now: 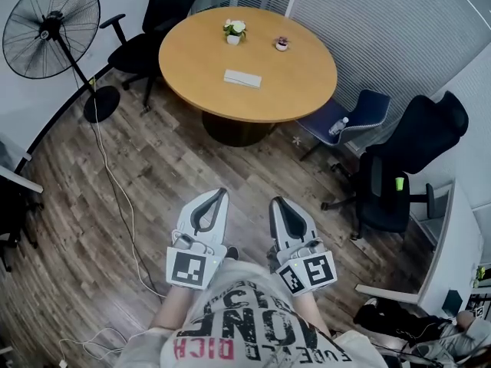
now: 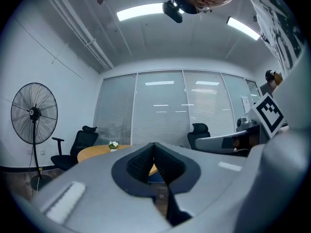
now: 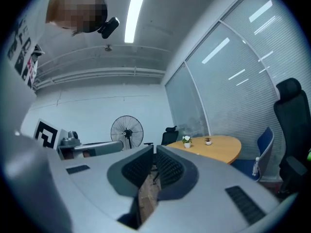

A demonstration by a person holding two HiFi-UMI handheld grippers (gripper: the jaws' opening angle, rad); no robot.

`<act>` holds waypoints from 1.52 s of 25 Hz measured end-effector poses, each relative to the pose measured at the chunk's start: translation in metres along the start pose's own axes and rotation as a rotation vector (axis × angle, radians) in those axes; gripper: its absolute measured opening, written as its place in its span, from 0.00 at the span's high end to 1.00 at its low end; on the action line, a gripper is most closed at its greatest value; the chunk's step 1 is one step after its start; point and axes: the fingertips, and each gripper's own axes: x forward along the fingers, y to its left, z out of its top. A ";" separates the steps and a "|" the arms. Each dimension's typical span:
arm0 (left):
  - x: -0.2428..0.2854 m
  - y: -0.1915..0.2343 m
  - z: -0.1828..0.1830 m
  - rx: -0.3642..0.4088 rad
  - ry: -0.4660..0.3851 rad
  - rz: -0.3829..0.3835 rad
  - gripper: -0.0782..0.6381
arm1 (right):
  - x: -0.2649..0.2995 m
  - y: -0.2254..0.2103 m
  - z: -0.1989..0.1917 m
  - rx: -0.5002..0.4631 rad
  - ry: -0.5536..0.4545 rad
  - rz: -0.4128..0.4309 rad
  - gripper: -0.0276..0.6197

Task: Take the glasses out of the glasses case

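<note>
The left tool (image 1: pixel 222 193) and the right tool (image 1: pixel 277 201) are held side by side close to the person's chest, level and pointing forward over the wooden floor (image 1: pixel 169 167). Each tool has its jaws narrow, pressed together at the tips, and holds nothing. The glasses case (image 1: pixel 242 78), a flat pale oblong, lies well ahead of both tools, near the middle of a round wooden bench (image 1: pixel 307 83) and apart from either tip. Beyond the case, farther from the tools, stand a potted plant (image 1: pixel 234 31) with white flowers and a small pot (image 1: pixel 282 44), both upright on the same bench. Far ahead and to the left of the left tool stands a fan (image 1: pixel 51 29) on a round base, with a black chair (image 1: pixel 153 29) between it and the bench. To the right of the right tool and ahead of it sits a blue chair (image 1: pixel 364 110) with a bottle (image 1: pixel 338 126) lying on its seat, and just beside that a second black chair (image 1: pixel 399 175). In the right gripper view the bench shows to the right of the closed tips; in the left gripper view it shows to their left.
</note>
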 end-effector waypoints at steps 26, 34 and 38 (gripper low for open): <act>0.075 0.076 -0.004 -0.033 0.041 -0.063 0.78 | 0.098 -0.024 0.001 -0.026 0.059 -0.016 0.92; 0.122 0.133 0.019 -0.019 0.034 -0.124 0.78 | 0.170 -0.025 0.019 -0.022 0.032 -0.041 0.92; 0.134 0.154 0.017 -0.016 0.035 -0.150 0.78 | 0.192 -0.023 0.015 -0.011 0.031 -0.054 0.92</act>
